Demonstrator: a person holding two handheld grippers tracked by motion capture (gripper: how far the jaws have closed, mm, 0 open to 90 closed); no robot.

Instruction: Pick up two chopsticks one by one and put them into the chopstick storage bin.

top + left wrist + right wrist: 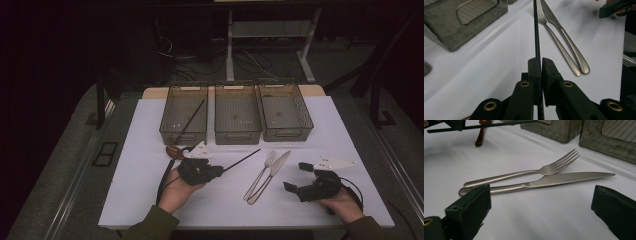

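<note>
One black chopstick (pixel 537 37) is clamped in my left claw (pixel 212 171); in the left gripper view the two jaws press flat on it from both sides. In the high view the stick points from the claw toward 2 o'clock, with its tip near the front wall of the middle bin (pixel 237 114). My left claw sits at about 7 o'clock on the counter (pixel 145 150). A second dark chopstick (pixel 192 118) leans in the left bin (pixel 183 114), at 11 o'clock. A brown wooden spoon (pixel 172 149) lies just in front of that bin. A steel fork (pixel 524 173) and knife (pixel 564 179) lie side by side and touching at the counter's centre, tips toward 1 o'clock, just right of the held stick. My right claw (pixel 296 177) rests at 5 o'clock, jaws spread wide with nothing between them; in the right gripper view the fork and knife handles lie just ahead of its near jaw. The right bin (pixel 285 111) stands at 1 o'clock.
</note>
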